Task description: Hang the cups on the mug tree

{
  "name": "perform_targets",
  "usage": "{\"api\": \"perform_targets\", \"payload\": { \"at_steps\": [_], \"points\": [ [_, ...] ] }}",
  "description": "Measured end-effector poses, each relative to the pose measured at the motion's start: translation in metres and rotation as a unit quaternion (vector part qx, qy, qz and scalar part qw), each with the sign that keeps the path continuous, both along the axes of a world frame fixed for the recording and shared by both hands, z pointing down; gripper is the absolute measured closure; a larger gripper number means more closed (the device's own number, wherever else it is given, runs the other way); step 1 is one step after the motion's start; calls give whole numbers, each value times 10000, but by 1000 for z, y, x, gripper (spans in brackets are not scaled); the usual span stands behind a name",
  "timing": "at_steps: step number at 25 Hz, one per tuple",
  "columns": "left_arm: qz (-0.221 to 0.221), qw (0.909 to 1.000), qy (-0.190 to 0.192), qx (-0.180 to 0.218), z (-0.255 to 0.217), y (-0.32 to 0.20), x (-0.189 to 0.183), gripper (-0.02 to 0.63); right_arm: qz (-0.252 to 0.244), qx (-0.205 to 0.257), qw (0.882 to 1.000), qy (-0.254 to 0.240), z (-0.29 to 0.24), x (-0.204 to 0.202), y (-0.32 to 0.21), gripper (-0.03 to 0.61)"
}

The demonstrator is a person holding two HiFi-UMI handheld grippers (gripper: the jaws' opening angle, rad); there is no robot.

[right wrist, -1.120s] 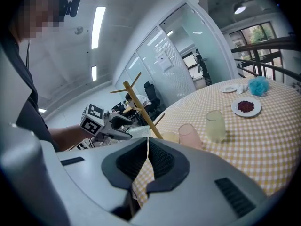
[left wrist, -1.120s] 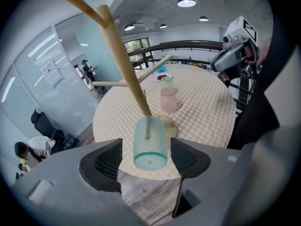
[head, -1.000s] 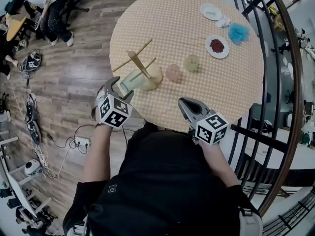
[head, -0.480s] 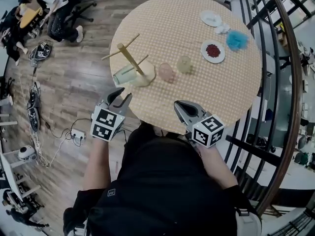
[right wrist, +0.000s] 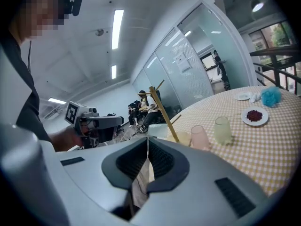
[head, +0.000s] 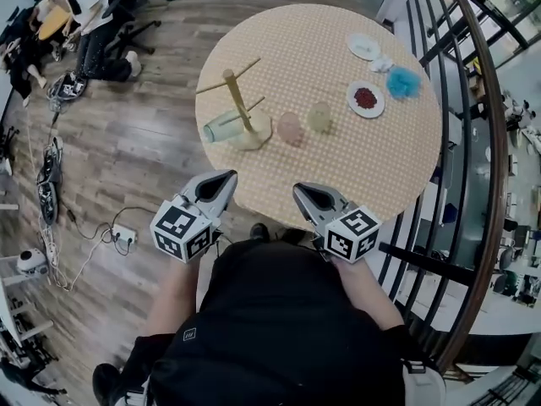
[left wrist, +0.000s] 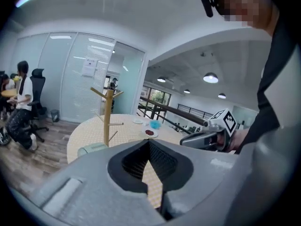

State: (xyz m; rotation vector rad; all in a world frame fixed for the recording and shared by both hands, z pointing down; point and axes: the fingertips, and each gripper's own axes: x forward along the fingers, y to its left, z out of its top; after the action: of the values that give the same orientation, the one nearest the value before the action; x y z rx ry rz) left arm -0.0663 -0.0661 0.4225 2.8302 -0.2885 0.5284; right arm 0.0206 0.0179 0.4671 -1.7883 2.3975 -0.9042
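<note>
Wood floor at far left of the head view, with seated people (head: pixel 84 7) by desks. Next, left gripper (head: pixel 225 178), held off the table (head: pixel 380 167) and short of its near rim, jaws having just been closing, now together with nothing between them; ribbed pads met on empty air in the left gripper view. Beyond its tips and well apart, mug tree (head: pixel 241 108) on the table's left part, none of the cups hung on it, and green cup (head: pixel 221 128) on its side just beside the tree's base. Given only by the left gripper view: tree side-on and upright, green cup low at its foot, the other two cups hidden behind the gripper's own body. Right of the tree, pink cup (head: pixel 290 128) and pale yellow cup (head: pixel 319 117), both standing, near each other, plain in the right gripper view. Then right gripper (head: pixel 302 190), likewise short of the rim, jaws together and empty, cups ahead and well apart. Further right, plate (head: pixel 366 98) of red bits, blue fluffy ball (head: pixel 403 81), small white plate (head: pixel 363 46)
</note>
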Motion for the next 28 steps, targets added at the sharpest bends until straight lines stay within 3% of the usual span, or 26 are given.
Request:
{"api": "perform_targets", "payload": {
  "at_steps": [4, 13, 20, 28],
  "points": [
    [128, 9983, 453, -349, -9, 11, -10, 606, 48, -7, 9999, 114, -12, -18, -3, 561],
    [240, 9928, 1144, -267, -31, 38, -15, 607, 71, 227, 9989, 393, -33, -31, 12, 561],
    [271, 9911, 1294, -173, -37, 61, -5, 607, 83, 518, 9976, 462, -49, -21, 20, 561],
    [148, 9921, 1226, -205, -29, 58, -5, 609, 23, 496, 9977, 470, -44, -23, 24, 561]
  ]
}}
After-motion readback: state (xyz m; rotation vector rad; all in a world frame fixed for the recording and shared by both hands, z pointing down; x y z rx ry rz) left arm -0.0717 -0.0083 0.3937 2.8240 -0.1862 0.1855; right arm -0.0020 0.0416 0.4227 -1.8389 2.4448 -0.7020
